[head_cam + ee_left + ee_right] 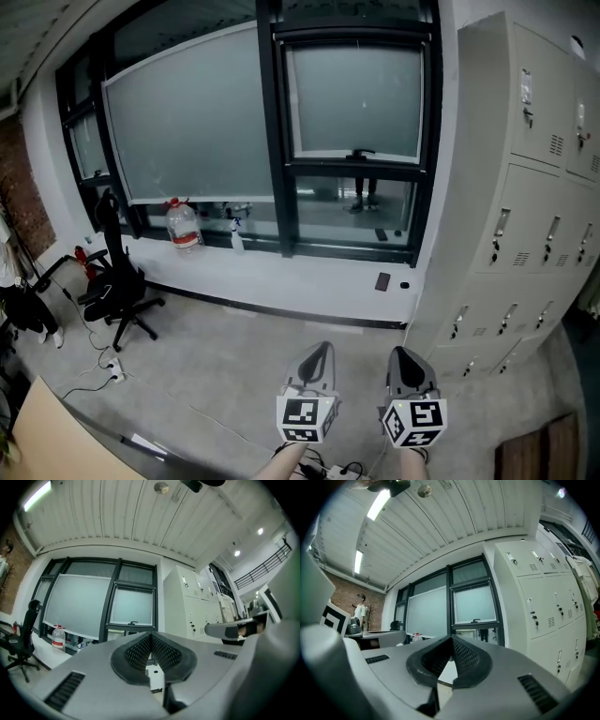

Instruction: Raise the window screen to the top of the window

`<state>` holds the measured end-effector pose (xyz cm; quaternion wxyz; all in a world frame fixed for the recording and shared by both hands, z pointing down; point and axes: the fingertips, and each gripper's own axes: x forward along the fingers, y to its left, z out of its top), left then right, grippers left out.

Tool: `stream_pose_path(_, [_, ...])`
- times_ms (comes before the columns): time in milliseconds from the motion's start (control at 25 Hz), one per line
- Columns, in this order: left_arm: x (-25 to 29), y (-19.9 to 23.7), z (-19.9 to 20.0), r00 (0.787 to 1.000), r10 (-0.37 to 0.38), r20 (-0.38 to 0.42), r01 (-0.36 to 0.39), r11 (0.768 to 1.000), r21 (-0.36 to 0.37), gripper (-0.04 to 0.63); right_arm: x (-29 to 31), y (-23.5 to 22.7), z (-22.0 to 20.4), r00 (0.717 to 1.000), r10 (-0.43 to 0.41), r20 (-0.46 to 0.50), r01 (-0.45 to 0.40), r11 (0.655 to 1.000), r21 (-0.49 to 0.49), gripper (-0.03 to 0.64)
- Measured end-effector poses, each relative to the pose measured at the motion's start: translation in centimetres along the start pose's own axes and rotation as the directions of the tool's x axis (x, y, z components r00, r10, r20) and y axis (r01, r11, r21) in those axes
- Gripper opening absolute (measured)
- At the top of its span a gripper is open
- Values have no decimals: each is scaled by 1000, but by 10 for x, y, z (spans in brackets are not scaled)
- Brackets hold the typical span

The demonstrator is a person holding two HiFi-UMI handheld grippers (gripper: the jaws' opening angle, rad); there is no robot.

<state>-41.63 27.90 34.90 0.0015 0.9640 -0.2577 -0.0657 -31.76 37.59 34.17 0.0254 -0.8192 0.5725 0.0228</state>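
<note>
At 6 o'clock in the head view the left claw (319,351) is clenched on nothing, its ribbed pads (140,649) meeting at the tips. Just beside it, toward 5 o'clock, the right claw (405,355) is likewise pressed closed and empty. Both point across the floor toward the window and are well apart from it.

A power strip (114,373) with loose cable lies at 8 o'clock, with an office chair (120,286) beyond it. On the sill stand a water bottle (184,225) and a spray bottle (235,236).

At 12 o'clock the window screen (354,101) hangs in the right-hand frame. Its bottom bar and small handle (362,152) sit roughly halfway down, with clear glass below. Lockers (525,187) fill 3 o'clock.

The handle looks slim, so a claw closing off-centre would likely slip off it. A screen let go part-way may slide back down. Lifting from one side could skew it in its tracks. A low reach risks brushing the spray bottle.

No writing is legible. The bottle's label is too small to read, and the claws' cubes (306,417) carry only black-and-white square patterns.
</note>
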Motion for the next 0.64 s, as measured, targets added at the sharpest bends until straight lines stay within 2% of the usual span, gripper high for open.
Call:
stream_pose_path(320, [-1,-1,9,999,21,35,-20,1000,-8,5,-5,-5,2,1000,3,-5,-3,1000,-6,6])
stream_pose_path(640, [-9,6,1,999,29,21,-28,999,-23,5,-8,7,-6,1000,12,-27,-13,999,-41,6])
